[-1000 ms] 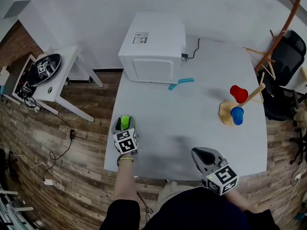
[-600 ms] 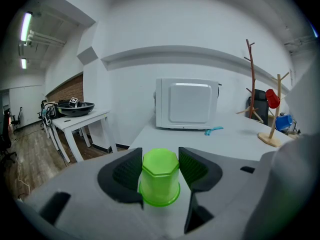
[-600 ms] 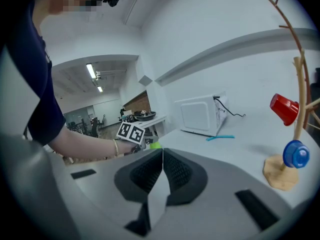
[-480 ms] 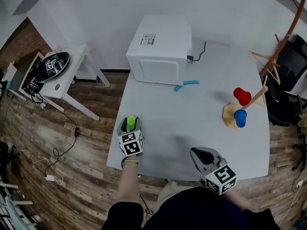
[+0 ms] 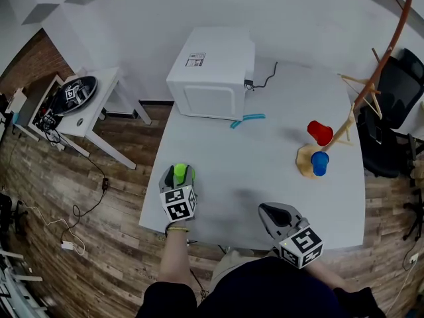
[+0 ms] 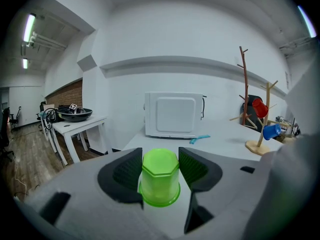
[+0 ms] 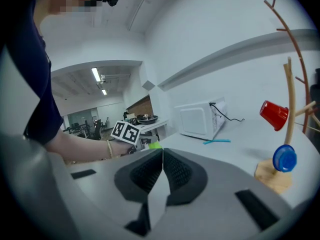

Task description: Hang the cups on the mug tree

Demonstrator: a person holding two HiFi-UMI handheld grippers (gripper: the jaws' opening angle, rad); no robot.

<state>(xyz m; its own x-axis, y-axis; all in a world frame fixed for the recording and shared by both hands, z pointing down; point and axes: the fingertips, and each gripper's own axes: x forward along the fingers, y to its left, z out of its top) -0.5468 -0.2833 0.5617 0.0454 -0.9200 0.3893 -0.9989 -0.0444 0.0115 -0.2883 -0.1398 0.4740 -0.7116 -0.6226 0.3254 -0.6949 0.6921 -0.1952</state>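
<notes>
A green cup point(image 6: 160, 178) sits upside down between the jaws of my left gripper point(image 5: 177, 175), which is shut on it above the table's near left corner. The green cup point(image 5: 179, 172) shows in the head view just ahead of the marker cube. My right gripper point(image 5: 275, 215) hangs over the front edge of the table, its jaws pressed together with nothing between them point(image 7: 162, 170). The wooden mug tree point(image 5: 334, 142) stands at the right, with a red cup point(image 5: 319, 132) and a blue cup point(image 5: 319, 162) hung on its pegs. The tree point(image 7: 288, 114) also shows in the right gripper view.
A white microwave point(image 5: 212, 73) stands at the back of the grey table point(image 5: 265, 171), with a teal tool point(image 5: 247, 119) lying in front of it. A coat stand point(image 5: 384, 42) and a black chair point(image 5: 394, 91) are beyond the right edge. A small white side table point(image 5: 86, 108) is at left.
My left gripper has risen a little with the green cup in it and shifted slightly along the table's left side. The right gripper has barely moved.
</notes>
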